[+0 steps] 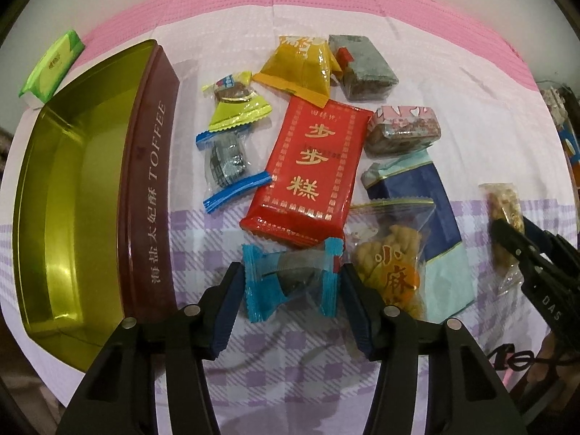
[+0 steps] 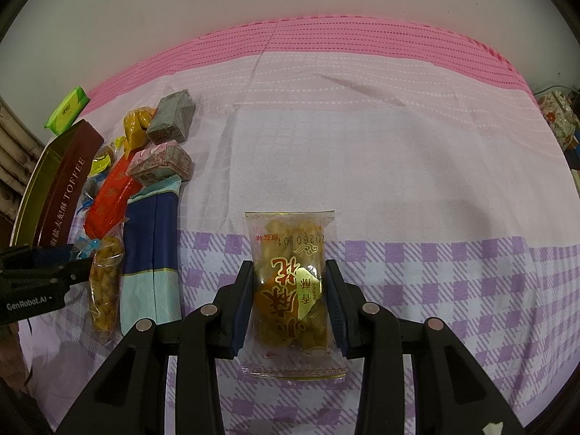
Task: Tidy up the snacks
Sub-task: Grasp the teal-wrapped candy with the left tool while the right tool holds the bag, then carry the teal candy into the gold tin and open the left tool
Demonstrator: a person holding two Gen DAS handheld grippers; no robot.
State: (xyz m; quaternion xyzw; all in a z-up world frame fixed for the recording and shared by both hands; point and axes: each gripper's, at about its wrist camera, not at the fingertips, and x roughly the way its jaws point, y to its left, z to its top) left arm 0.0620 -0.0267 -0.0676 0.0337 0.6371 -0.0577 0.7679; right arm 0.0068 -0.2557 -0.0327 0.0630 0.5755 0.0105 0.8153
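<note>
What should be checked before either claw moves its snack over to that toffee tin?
1. Right gripper clamped on the clear twist-snack packet: ok.
2. Left gripper pressing the blue-ended candy: cannot tell; the candy sits between its jaws.
3. Toffee tin open: ok.
4. Room inside the tin: ok.
5. Red packet clear of the candy: not ok, it touches or overlaps.

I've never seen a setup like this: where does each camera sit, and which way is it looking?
Left wrist: on the left gripper, looking down at a blue-wrapped candy between its fingers, beside the toffee tin.
Right wrist: on the right gripper, looking down at the fried snack bag it grips.
Shared: the tin, the red packet, each other's gripper.
</note>
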